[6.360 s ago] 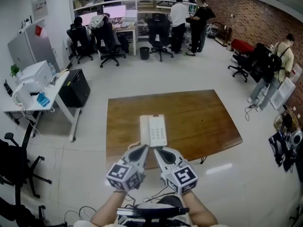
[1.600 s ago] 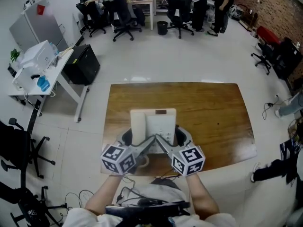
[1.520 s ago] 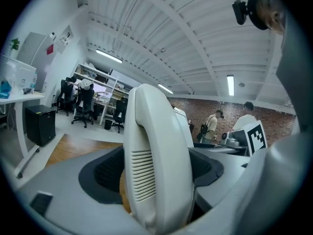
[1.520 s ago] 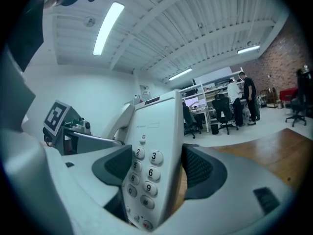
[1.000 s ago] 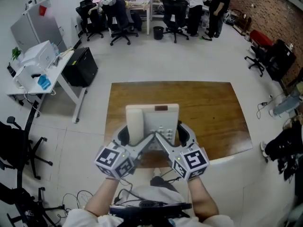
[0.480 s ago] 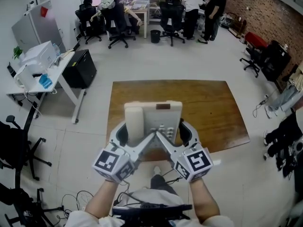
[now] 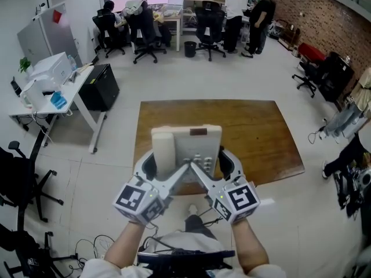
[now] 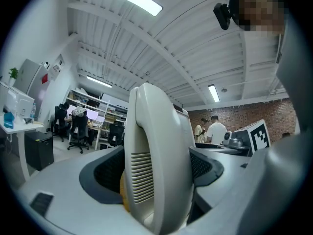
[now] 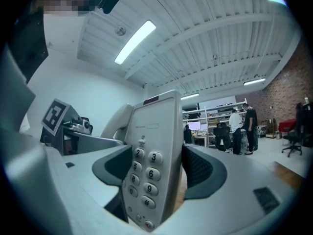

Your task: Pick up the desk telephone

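The white desk telephone is held up in the air above the near edge of the brown table. My left gripper is shut on its handset side; in the left gripper view the handset fills the gap between the jaws. My right gripper is shut on the keypad side, and the right gripper view shows the phone's number keys clamped between the jaws. Both grippers point roughly level, side by side. The phone's underside is hidden.
A white desk with a printer stands at the left beside a black cabinet. Office chairs and several people are at the far desks. More chairs stand at the right by a brick wall. A black chair is near left.
Both grippers have lifted the telephone off the table and drawn it toward me over the last frames; over the last half second it barely moves.
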`<state>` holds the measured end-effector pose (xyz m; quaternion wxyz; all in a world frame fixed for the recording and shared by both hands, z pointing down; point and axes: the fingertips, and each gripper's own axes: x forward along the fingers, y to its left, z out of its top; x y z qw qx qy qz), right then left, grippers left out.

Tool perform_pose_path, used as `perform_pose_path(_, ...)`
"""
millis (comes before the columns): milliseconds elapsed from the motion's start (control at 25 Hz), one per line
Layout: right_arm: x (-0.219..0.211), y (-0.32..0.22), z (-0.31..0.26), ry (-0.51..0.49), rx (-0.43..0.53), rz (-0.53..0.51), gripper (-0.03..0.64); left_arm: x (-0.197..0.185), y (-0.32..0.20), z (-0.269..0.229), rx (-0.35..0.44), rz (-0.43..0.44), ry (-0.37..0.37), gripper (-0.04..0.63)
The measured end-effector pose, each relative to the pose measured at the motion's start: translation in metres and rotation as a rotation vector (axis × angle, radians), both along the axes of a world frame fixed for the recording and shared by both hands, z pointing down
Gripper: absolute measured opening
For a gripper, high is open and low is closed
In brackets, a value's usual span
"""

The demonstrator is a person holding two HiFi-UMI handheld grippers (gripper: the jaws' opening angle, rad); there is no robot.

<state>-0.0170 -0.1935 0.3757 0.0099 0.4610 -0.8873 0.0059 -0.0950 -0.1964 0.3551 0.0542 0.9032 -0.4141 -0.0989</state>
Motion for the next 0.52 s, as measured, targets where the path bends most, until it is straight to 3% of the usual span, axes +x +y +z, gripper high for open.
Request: perform_pose_path(520,0.0041,0.0020,0.0019,0.004,0.003,0.005,0.331,0.0029,0.0005,0.0041,0.010,0.001,-0.021,0.380)
